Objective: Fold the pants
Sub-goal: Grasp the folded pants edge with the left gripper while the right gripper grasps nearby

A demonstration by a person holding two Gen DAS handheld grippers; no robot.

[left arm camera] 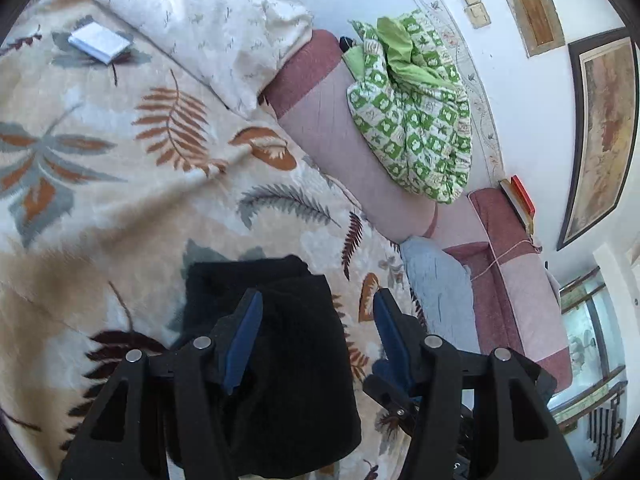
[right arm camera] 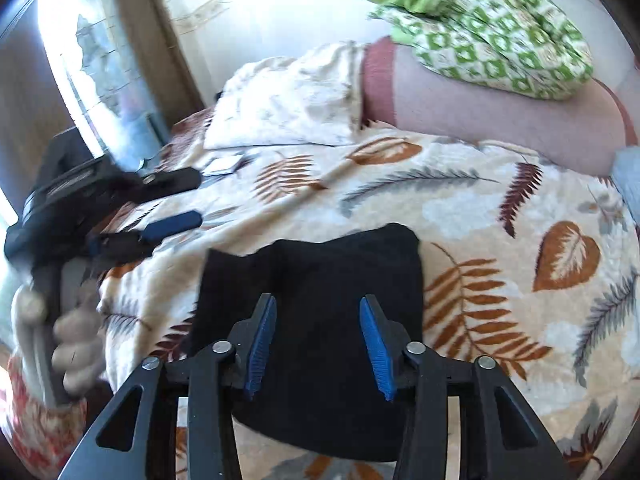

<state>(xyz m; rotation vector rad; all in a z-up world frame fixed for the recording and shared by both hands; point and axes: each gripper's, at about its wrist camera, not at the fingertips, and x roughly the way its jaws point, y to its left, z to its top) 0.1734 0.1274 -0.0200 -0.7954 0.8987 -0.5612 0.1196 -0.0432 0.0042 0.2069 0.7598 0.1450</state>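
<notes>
The black pants [left arm camera: 292, 360] lie folded into a compact rectangle on the leaf-patterned blanket [left arm camera: 120, 200]. They also show in the right wrist view [right arm camera: 320, 280]. My left gripper [left arm camera: 318, 300] is open and empty, hovering above the pants. My right gripper [right arm camera: 318, 304] is open and empty, also above the pants. In the right wrist view the left gripper [right arm camera: 176, 200] shows at the left edge, blurred, held by a hand, with its jaws apart.
A white pillow [left arm camera: 200, 28] and a small white book [left arm camera: 98, 42] lie at the bed's far side. A green patterned quilt [left arm camera: 416, 120] sits on the pink sofa back [left arm camera: 332, 136]. A light blue cloth [left arm camera: 440, 292] lies beside the pants. A window [right arm camera: 100, 52] is at left.
</notes>
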